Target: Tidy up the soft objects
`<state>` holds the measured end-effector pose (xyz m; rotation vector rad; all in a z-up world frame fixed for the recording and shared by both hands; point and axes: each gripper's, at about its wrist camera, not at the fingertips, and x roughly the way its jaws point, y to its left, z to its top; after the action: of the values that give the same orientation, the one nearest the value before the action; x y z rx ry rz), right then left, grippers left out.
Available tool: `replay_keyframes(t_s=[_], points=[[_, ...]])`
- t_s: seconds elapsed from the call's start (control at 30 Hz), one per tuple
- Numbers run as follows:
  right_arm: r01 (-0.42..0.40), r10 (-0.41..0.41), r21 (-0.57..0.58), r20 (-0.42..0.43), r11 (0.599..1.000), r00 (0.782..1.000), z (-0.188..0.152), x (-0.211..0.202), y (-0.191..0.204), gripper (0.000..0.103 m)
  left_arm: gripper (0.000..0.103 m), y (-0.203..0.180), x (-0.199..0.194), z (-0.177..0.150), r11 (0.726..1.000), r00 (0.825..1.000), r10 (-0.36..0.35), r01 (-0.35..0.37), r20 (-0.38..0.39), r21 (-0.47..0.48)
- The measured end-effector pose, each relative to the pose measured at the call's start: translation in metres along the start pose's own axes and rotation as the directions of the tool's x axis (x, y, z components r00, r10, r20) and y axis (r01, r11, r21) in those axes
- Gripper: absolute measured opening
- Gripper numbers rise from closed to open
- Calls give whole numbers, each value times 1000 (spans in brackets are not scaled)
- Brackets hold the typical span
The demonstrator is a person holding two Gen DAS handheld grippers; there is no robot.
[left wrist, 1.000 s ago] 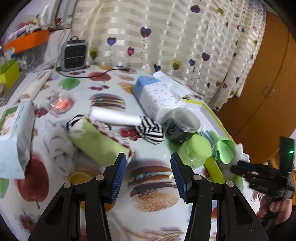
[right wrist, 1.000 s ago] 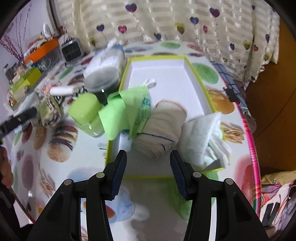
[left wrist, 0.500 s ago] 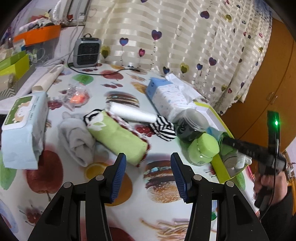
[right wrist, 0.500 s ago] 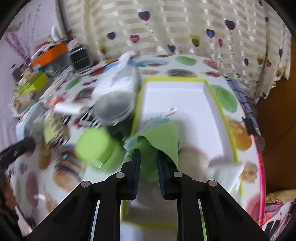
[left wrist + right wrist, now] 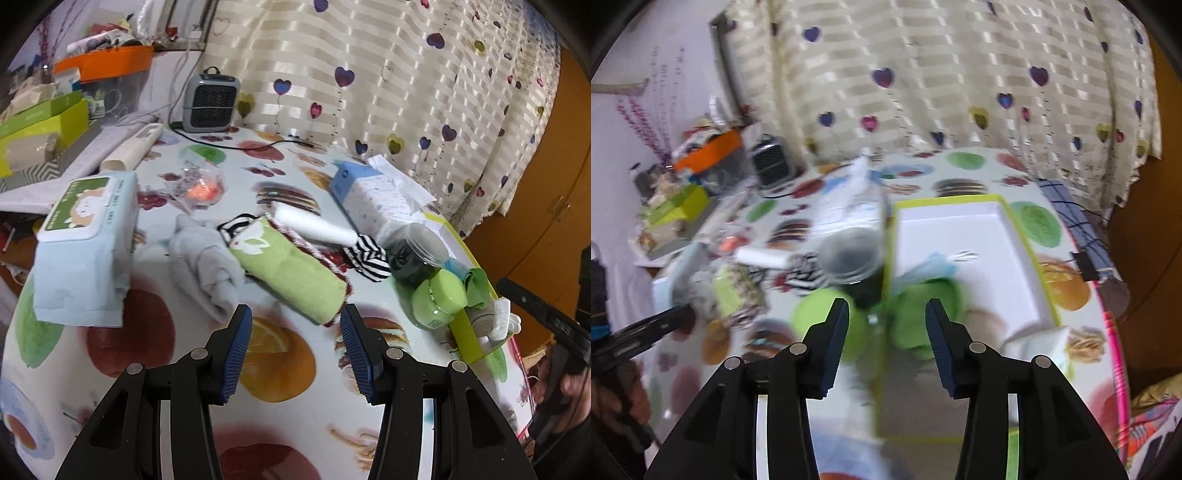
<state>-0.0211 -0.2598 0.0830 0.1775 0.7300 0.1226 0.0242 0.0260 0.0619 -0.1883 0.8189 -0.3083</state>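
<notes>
Left gripper (image 5: pixel 295 345): lower centre of its view; fingers parted to a middling gap, holding nothing, aimed at the rolled green towel with dark red edging (image 5: pixel 291 275) just above the tips.

Grey bunched sock (image 5: pixel 208 266): touching the towel's left side.

Right gripper (image 5: pixel 886 341): jaws opening, nothing pressed between them; blurred green cloth (image 5: pixel 919 321) beyond, inside the white, yellow-rimmed tray (image 5: pixel 964 243).

Step, judged: fetching the next soft item. Next move calls for closing in on the towel's near end.

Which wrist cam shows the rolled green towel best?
Left wrist: the rolled green towel lies sharp and whole on the table just ahead of the open left gripper. Right wrist shows it small, blurred, far left.
</notes>
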Motion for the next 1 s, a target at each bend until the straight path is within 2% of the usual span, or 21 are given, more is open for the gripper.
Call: replay_keyframes(t_s=[0.23,0.43,0.83,1.0], points=[[-93,93,-103,-3,990,996,-4,-1,45,45,49,19,-8,-3,999,1000,29,-29,11,-28],[-128,125,-154,-34,980,992,-4,11,69,45,49,27,-10,-6,998,999,43,-43,8,-37],[-196,163,-295,-132,935,978,-2,54,127,45,49,45,-10,-12,997,999,38,-38,3,-71],[-199,141,-361,-181,911,973,-2,84,152,45,49,52,-12,-15,995,999,38,-37,4,-91]])
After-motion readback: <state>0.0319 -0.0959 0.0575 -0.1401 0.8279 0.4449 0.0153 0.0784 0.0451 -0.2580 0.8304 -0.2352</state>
